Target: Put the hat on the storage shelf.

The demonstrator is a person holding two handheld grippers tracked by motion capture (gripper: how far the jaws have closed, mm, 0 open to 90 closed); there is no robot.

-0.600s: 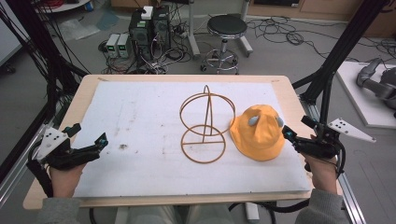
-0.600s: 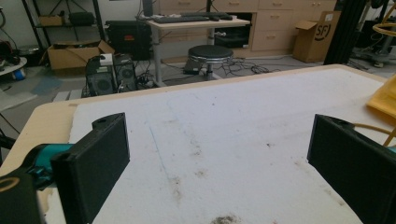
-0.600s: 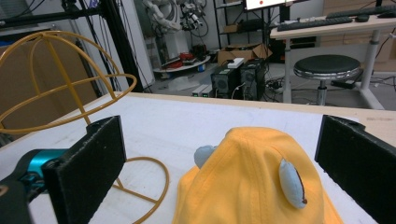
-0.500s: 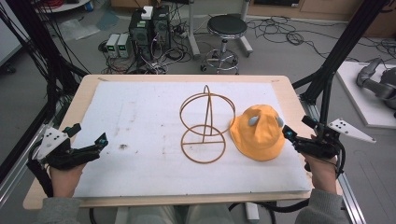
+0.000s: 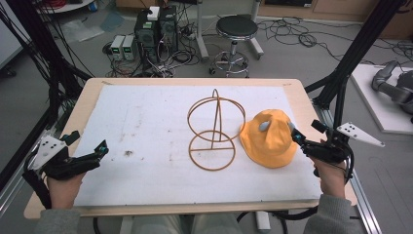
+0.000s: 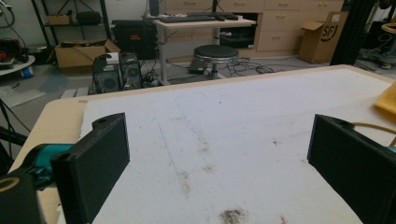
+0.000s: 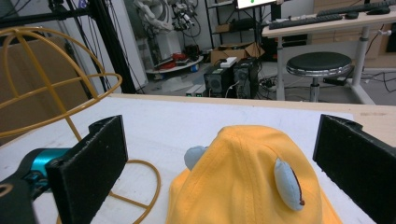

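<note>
Nothing is shifting since the earlier frames; both hands are keeping their places. At the table's left edge, the left gripper is resting with jaws spread wide over bare white mat. Mid-table, the wire hat stand is standing upright. Touching its base ring, the yellow hat is lying crown-up, with the right gripper spread just beside its brim, gripping nothing.

Grey floor w/ tangled cables, round stool beside PC towers; desk w/ keyboard, wood drawers, cardboard boxes behind.
</note>
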